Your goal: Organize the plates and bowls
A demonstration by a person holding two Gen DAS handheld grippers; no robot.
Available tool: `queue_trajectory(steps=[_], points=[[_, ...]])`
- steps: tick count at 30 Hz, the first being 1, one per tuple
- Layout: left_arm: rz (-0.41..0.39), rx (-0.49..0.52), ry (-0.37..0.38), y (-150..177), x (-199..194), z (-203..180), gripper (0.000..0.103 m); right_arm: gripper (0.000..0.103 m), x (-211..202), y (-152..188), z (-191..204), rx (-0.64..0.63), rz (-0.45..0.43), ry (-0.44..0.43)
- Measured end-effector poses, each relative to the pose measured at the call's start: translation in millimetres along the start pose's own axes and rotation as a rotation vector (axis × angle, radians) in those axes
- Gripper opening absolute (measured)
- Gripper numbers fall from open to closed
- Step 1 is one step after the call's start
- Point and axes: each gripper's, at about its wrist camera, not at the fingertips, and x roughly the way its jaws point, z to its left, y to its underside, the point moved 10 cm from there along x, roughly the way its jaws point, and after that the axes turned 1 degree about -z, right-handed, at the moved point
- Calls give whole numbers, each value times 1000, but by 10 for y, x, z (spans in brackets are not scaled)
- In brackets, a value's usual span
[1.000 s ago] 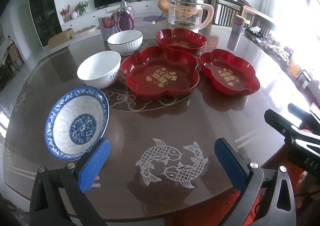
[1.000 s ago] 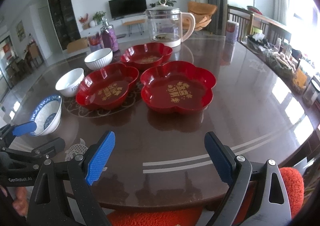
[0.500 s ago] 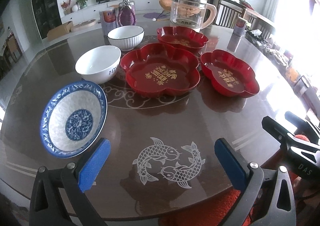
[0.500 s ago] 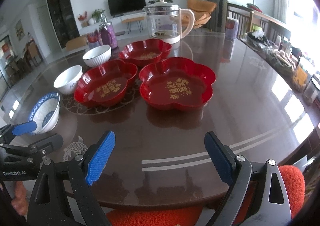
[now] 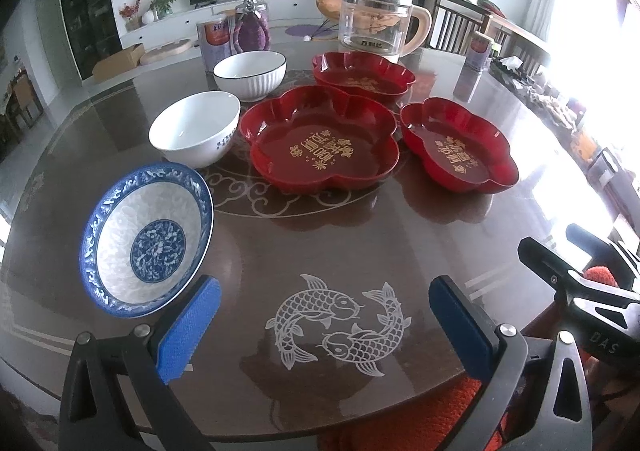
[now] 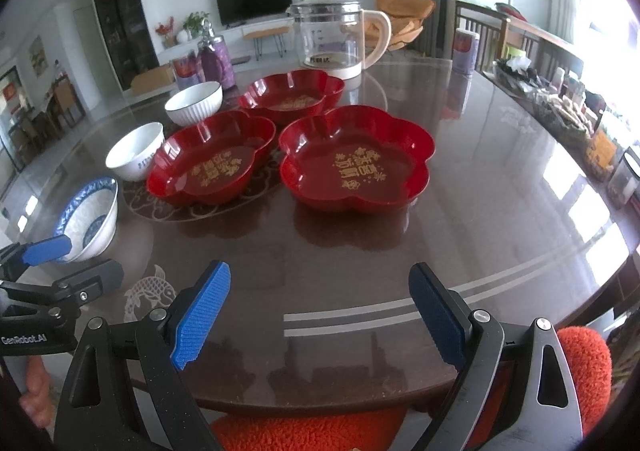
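Both tools gape, empty: left tool (image 5: pixel 324 321) | right tool (image 6: pixel 320 307) | twin-fish inlay (image 5: pixel 340 325) whole only in left view

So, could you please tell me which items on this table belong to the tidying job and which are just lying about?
Job items: blue-patterned bowl, two white bowls, three red flower plates.

Lying about: glass kettle, purple jar, tins.

Worktop (image 5: pixel 320 251): dark, high-gloss, mirror reflections, likely glass over wood. Red flower plates (image 5: pixel 320 147): glossy, lacquer-like plastic, gold print. Bowls (image 5: pixel 146 239): glazed ceramic, smooth; far one (image 5: pixel 250 75) ribbed outside. Kettle (image 6: pixel 328 39): clear glass, cream plastic handle. Tool pads (image 6: pixel 202 315): ridged matt blue; arms matt black.
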Motion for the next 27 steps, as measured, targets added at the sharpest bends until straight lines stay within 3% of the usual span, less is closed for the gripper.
queue_trajectory(steps=[12,16,20,23,27], points=[[-4,-3,2,-33,-15,15,103,93,-2,2,8,-1,0,-1],[-9,9,33,-193,-19,-22,103,93,2,25,36,-12,3,-4],[-41,41,113,-726,-54,-165,103,93,-72,-123,-181,-11,-31,34],[-58,84,171,-1190,11,-339,103,93,-171,-333,-625,74,-65,87],[12,160,220,-1646,459,-665,103,93,-214,-506,-1117,189,-67,106]])
